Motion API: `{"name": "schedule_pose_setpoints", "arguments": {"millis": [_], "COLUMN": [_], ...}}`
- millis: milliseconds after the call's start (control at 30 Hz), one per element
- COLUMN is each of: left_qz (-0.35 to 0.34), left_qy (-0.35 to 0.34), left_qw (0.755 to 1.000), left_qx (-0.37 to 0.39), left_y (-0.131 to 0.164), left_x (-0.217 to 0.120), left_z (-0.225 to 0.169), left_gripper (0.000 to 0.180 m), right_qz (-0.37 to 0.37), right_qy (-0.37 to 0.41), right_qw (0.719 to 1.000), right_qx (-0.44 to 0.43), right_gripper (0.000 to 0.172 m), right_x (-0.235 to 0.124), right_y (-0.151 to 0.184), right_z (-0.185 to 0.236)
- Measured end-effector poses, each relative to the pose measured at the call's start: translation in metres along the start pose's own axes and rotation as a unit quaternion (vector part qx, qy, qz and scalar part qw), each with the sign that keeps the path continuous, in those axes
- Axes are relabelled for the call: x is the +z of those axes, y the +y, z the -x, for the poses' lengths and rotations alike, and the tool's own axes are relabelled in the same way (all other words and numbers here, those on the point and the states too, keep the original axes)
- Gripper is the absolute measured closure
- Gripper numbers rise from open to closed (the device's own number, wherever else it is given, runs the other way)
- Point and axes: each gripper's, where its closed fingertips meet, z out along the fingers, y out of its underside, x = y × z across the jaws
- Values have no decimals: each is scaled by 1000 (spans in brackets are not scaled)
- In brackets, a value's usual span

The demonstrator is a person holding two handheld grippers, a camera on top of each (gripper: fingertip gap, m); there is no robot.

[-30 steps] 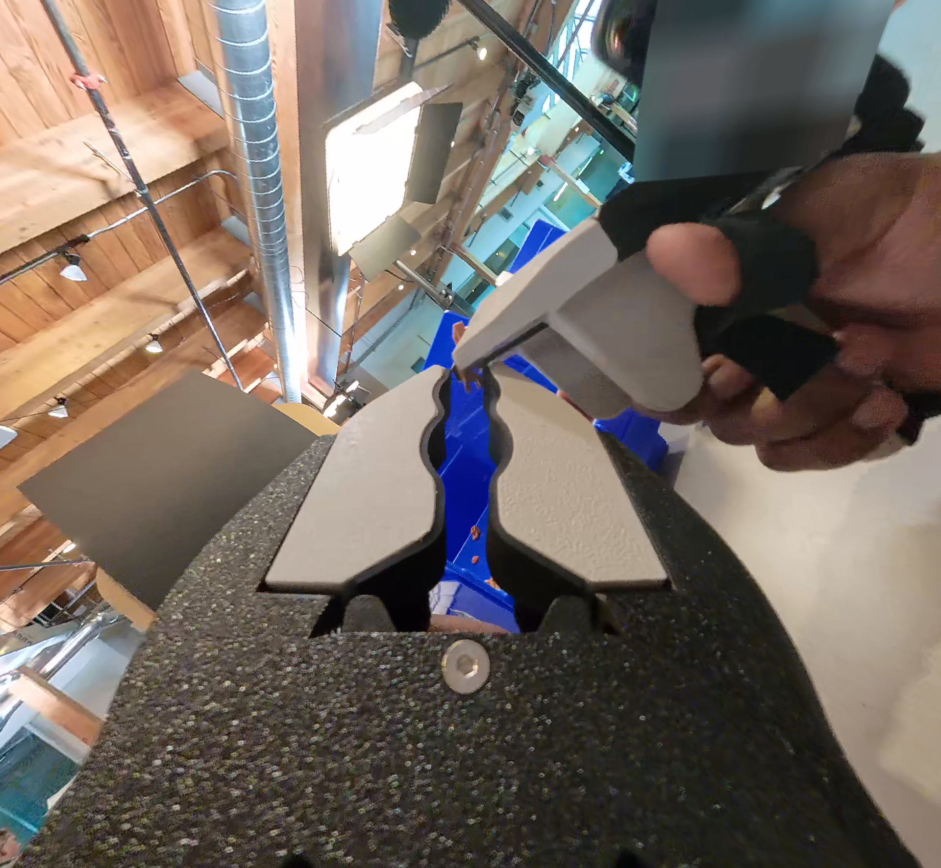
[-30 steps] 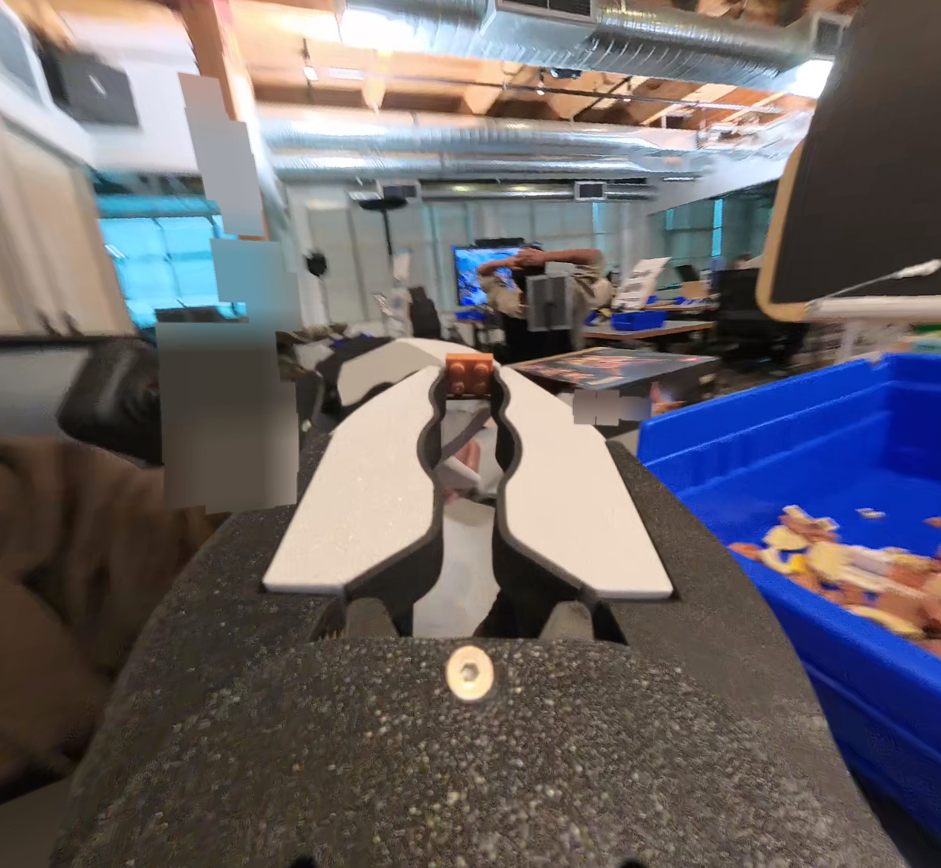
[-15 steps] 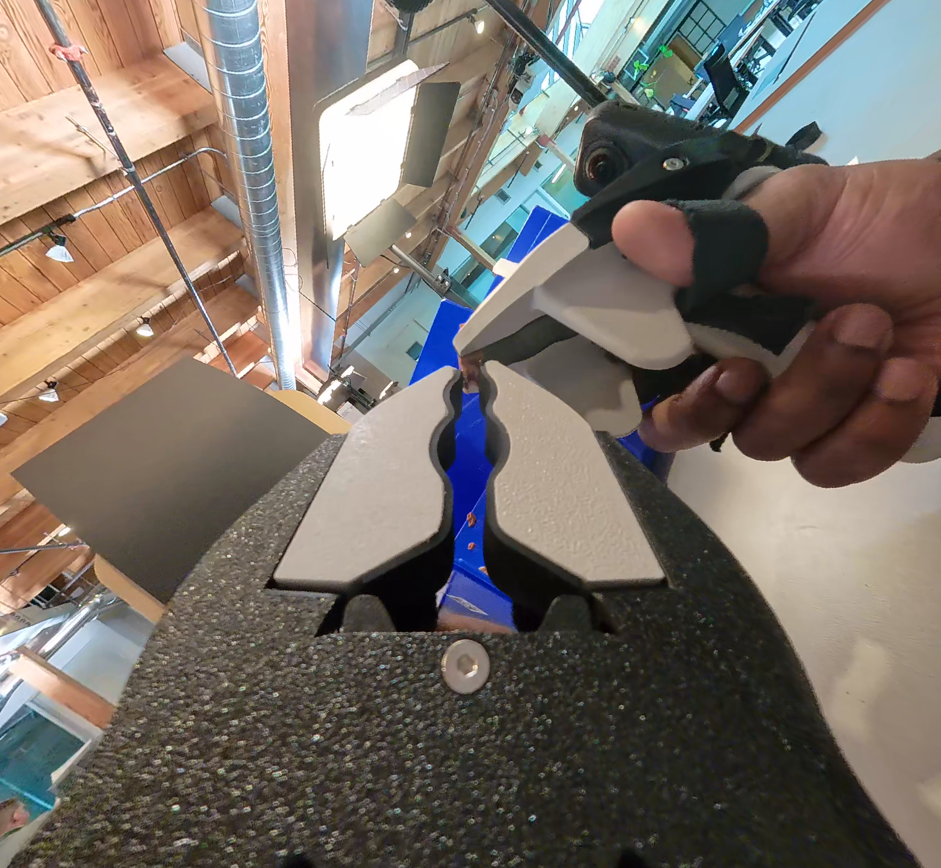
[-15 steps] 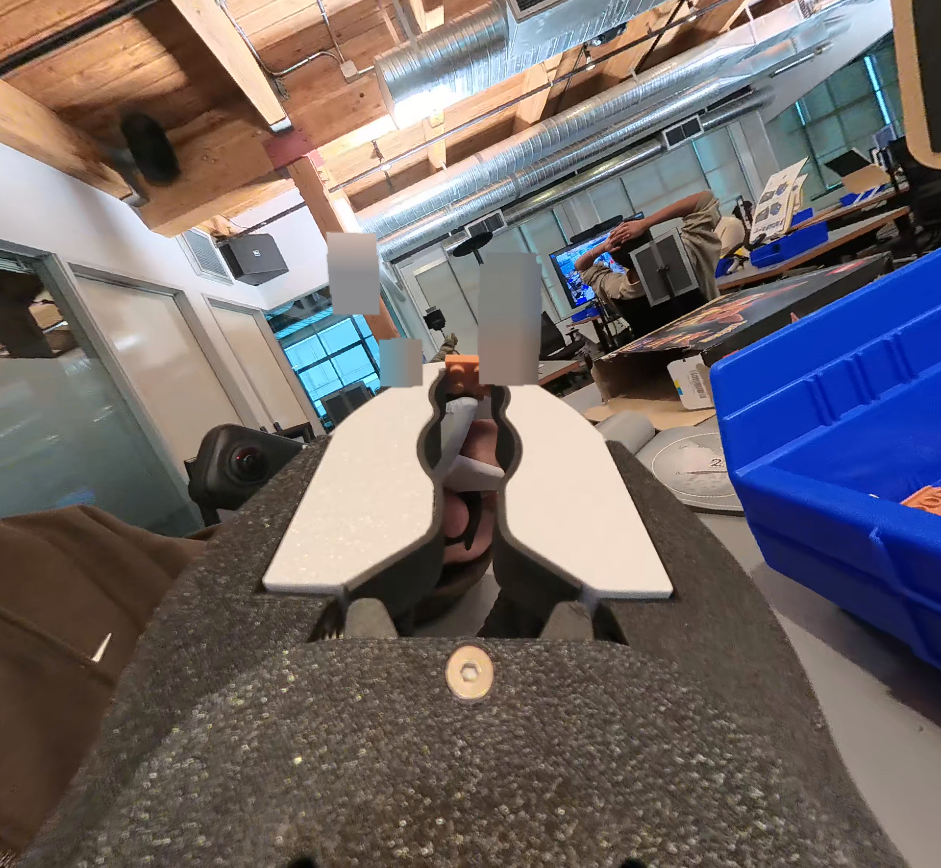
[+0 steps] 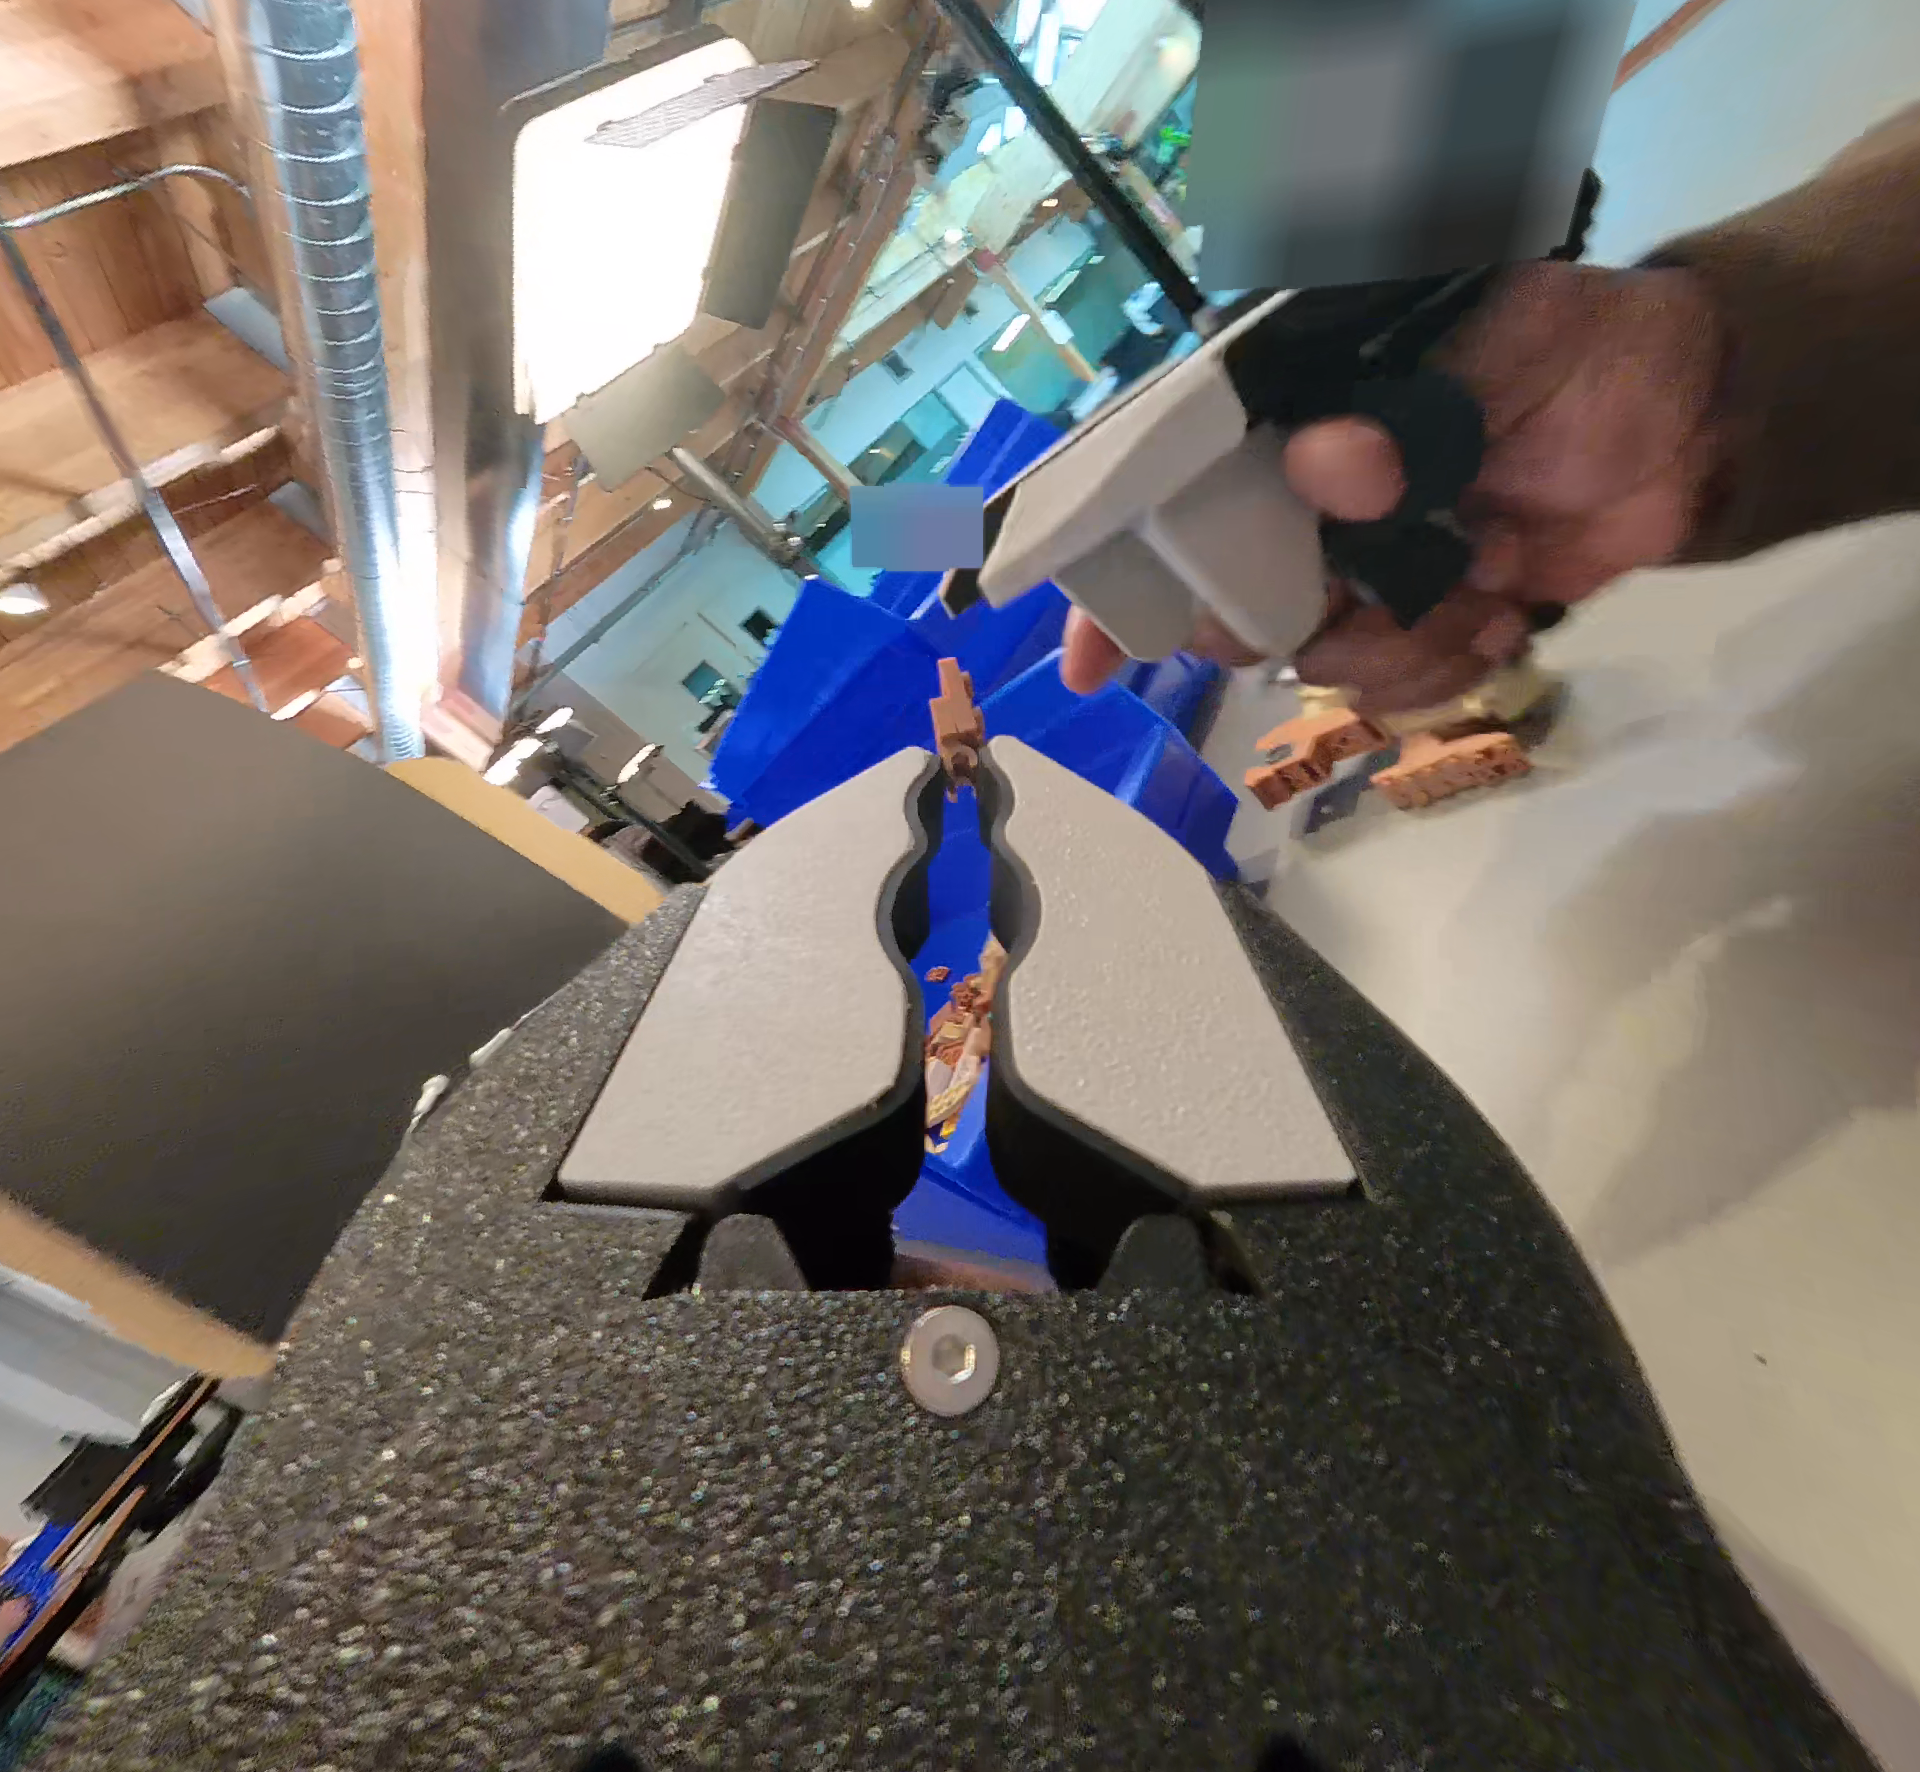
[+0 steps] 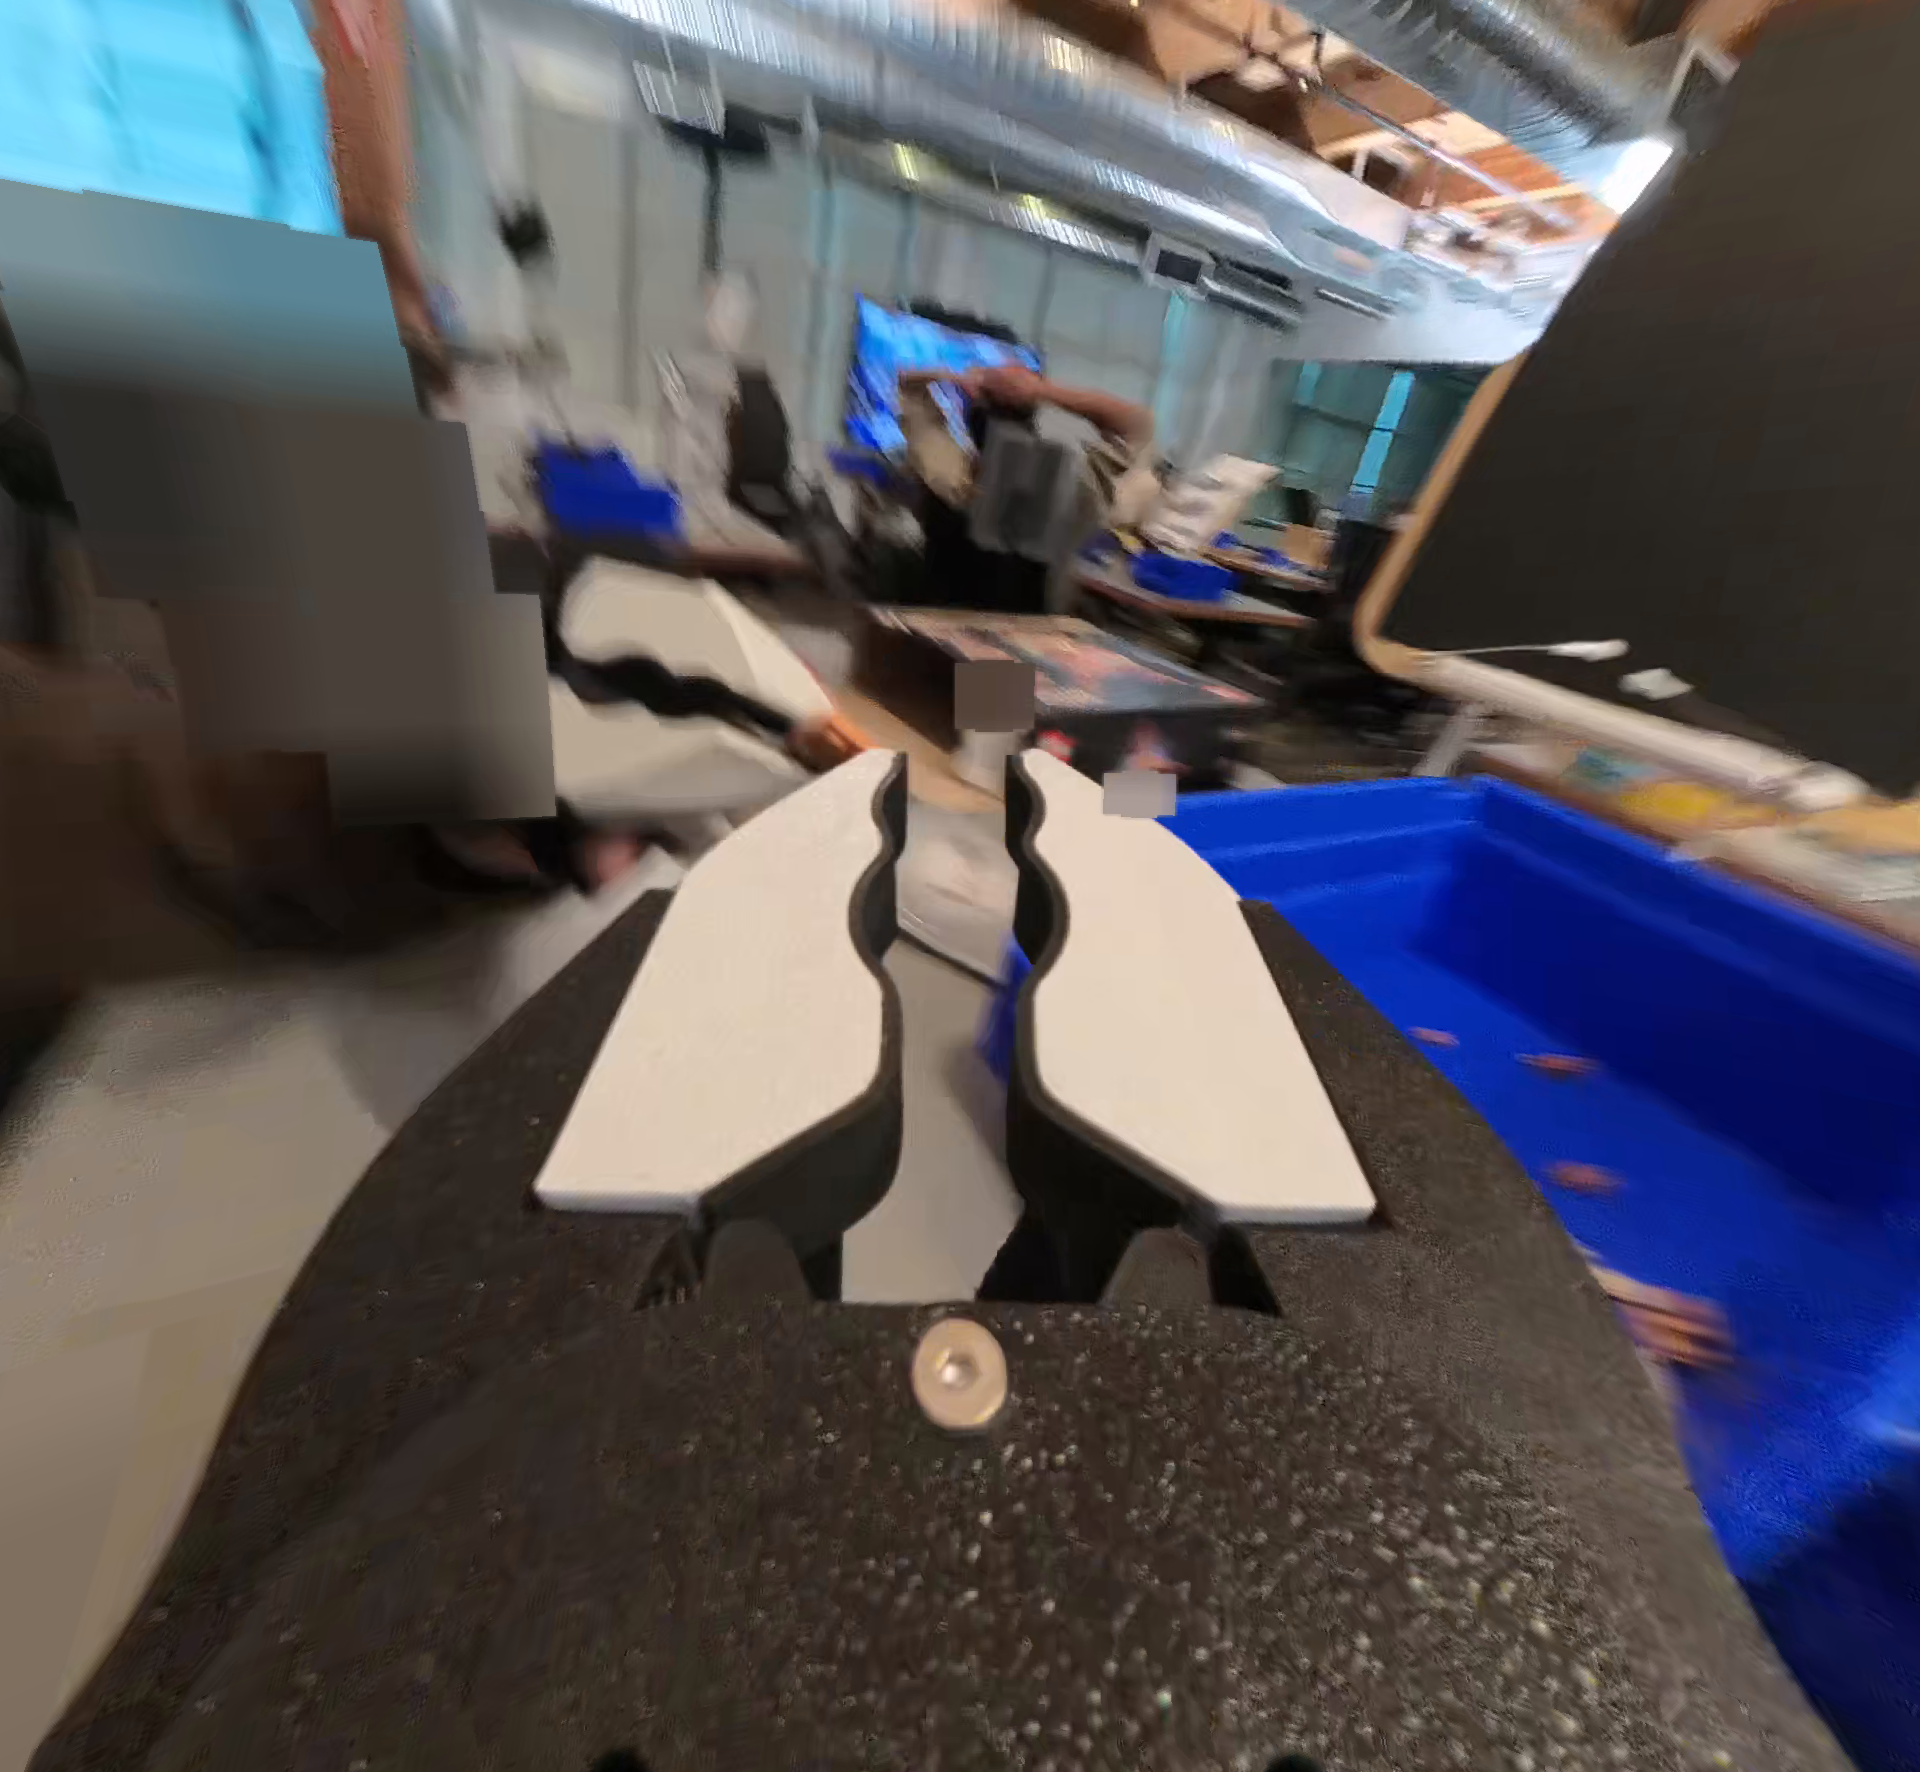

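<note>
Beneath timber ceiling (image 5: 125, 413), grey tabletop (image 5: 1558, 995)

Two grippers in play: left gripper (image 5: 961, 766) with one small brown brick piece (image 5: 954, 720) pinched at the tips of its jaws, right gripper (image 6: 956, 772) with jaws parted and nothing between them. One hand (image 5: 1558, 465) on view, wrapped round the right gripper. Blue bins: two stacked in the left wrist view (image 5: 831, 714), one in the right wrist view (image 6: 1558, 891), a scatter of small loose pieces inside, too blurred to count. Two reddish-brown brick assemblies (image 5: 1382, 761) side by side on the desk (image 5: 1558, 995). One black board (image 5: 208, 943) at left.
</note>
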Motion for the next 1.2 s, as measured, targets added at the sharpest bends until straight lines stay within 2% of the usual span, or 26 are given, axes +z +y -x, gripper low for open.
{"name": "schedule_pose_setpoints", "arguments": {"millis": [67,133,233,433,667,867,967,1200], "left_qz": [2,13,40,72,80,61,64,115], "left_qy": [28,59,94,117,125,147,154,120], "left_qw": [1000,998,994,984,981,983,982,970], "left_qx": [4,14,48,111,121,93,90,175], "left_y": [1,4,13,24,27,26,27,45], "left_x": [-1,-1,-1,0,0,-2,-5,-1], "left_z": [-5,-13,-25,-40,-43,-46,-44,-42], "left_gripper": [175,175,175,175,174,174,174,169], "right_qz": [65,98,113,168,188,190,196,252], "right_qy": [34,44,33,11,7,-26,-19,0], "right_qw": [987,966,948,903,885,916,922,895], "right_qx": [-140,-234,-294,-396,-425,-351,-334,-369], "right_gripper": [153,150,149,149,164,165,165,166], "right_x": [-5,-7,-4,-1,-1,-4,-5,-4], "right_y": [14,23,31,56,65,67,66,84], "right_z": [-4,-1,9,20,23,27,23,15]}}
